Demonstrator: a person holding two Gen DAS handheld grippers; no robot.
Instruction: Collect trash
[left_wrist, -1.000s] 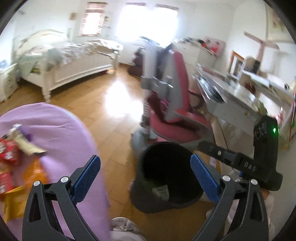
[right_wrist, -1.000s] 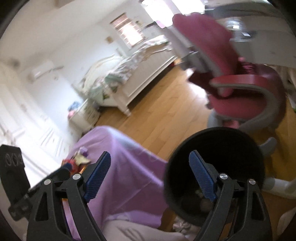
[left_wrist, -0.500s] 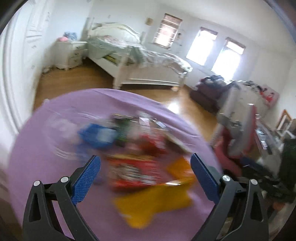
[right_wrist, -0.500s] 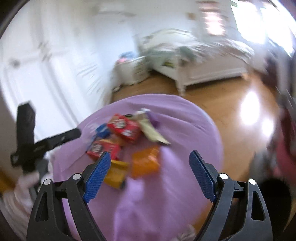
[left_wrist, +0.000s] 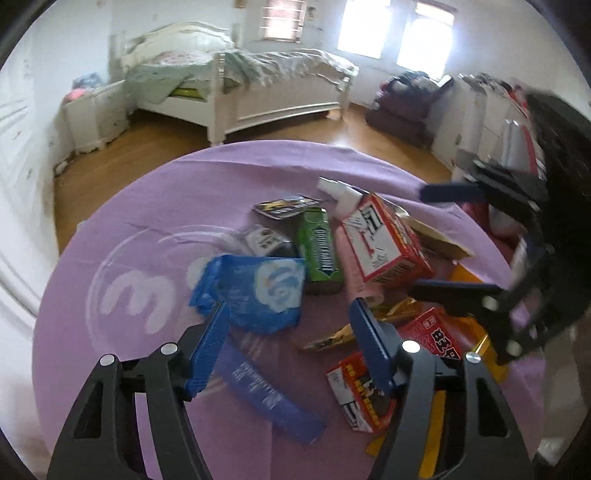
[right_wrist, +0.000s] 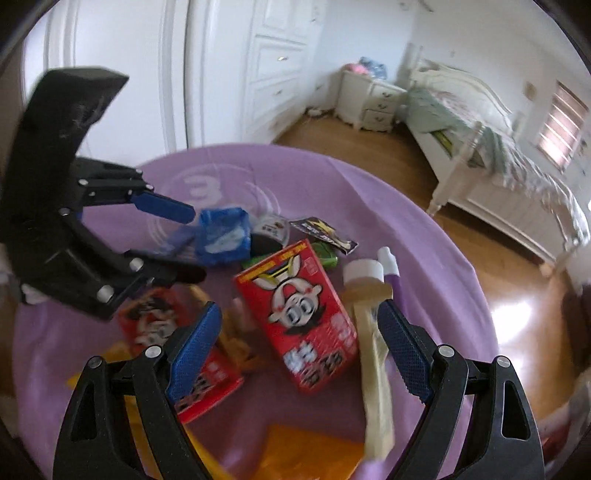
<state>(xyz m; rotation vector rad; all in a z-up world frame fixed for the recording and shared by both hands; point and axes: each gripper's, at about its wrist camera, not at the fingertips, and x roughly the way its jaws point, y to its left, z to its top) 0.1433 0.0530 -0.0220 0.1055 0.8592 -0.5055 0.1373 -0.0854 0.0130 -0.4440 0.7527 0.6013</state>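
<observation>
- Both claws have swung away from the black bin by the red chair, seen 1 s ago, & are now over the purple desk (left_wrist: 155, 206) w/ the trash pile; left claw's gap is narrower than 0.5 s ago.
- Left claw (left_wrist: 291, 339): pads apart, about half open, nothing between them. Left pad tip sits at the edge of the blue wrapper (left_wrist: 255, 291); can't tell if touching. Right pad is over the small red box (left_wrist: 364, 391) & gold wrapper (left_wrist: 332, 338).
- Right claw (right_wrist: 299, 350): pads wide apart, holding nothing, straddling the big red carton (right_wrist: 299, 314); can't tell if touching. Right pad is just beside the cream tube (right_wrist: 373, 354).
- Trash is in one loose heap mid-desk, towards its right side in left view.
- Count, red boxes: 3 – the big carton w/ cartoon face plus 2 smaller ones (right_wrist: 159, 321).
- 1 blue wrapper, 1 green pack (left_wrist: 321, 254), 1 black foil packet (left_wrist: 286, 206), 1 blue flat strip (left_wrist: 266, 395) lying under left claw.
- 1 white-capped cream tube, 1 purple tube (right_wrist: 389, 266) just beside it.
- Orange/yellow bags (right_wrist: 314, 450) at near edge; number unclear, blurred.
- Bed (left_wrist: 258, 81) & nightstand (left_wrist: 92, 114) behind, on wood floor.
</observation>
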